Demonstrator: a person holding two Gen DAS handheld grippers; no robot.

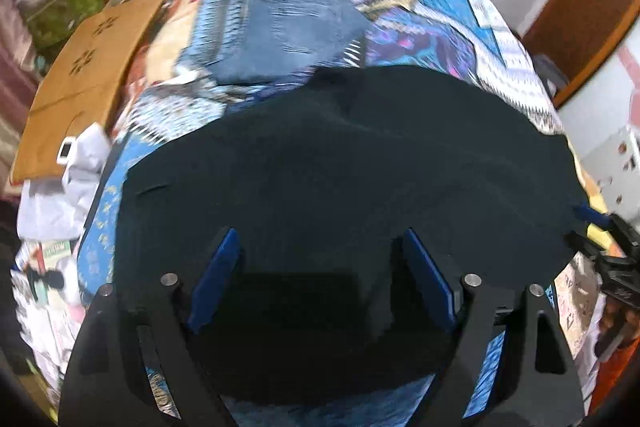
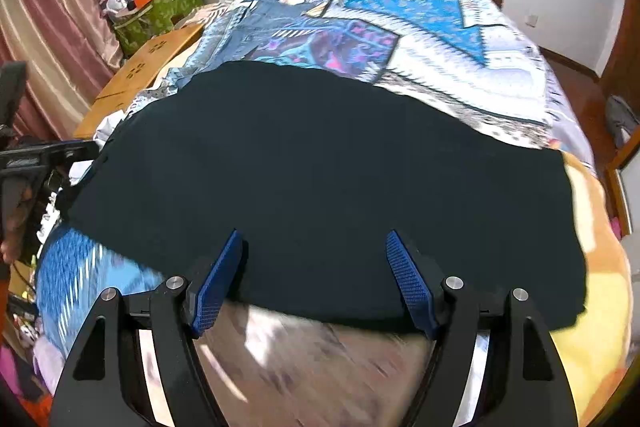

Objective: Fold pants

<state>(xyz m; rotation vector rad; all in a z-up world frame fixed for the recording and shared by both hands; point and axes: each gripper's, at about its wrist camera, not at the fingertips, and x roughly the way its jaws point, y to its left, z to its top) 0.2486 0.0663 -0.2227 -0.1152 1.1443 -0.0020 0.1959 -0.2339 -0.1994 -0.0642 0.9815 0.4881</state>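
1. Left wrist view: the left gripper (image 1: 318,275) points down at the dark pants (image 1: 344,167), its two blue-padded fingers (image 1: 218,275) spread wide with nothing pinched between them; only flat dark cloth lies below the gap.
2. The pants lie spread as a broad, dark, nearly smooth slab across a bed covered by a blue, white and purple patchwork quilt (image 1: 420,7).
3. At the right edge of this view, the right gripper (image 1: 596,227) shows by the pants' far corner, blurred; from here I cannot tell whether it touches the cloth.
4. A brown cardboard sheet (image 1: 88,75) with cut-out marks lies off the quilt's left side, and a green bag (image 1: 76,3) of clutter sits beyond it.
5. Right wrist view: the right gripper (image 2: 314,279) hangs over the near hem of the pants (image 2: 320,167), fingers (image 2: 408,283) parted wide and holding nothing.
6. The hem runs across just behind the fingertips, with a blurred pale cover (image 2: 312,367) in front of it.
7. To the right, the pants' end rests on a yellow and orange blanket (image 2: 600,287).
8. A pink curtain (image 2: 48,7) hangs at the left, beside the green bag (image 2: 160,15) and the cardboard sheet (image 2: 140,75).
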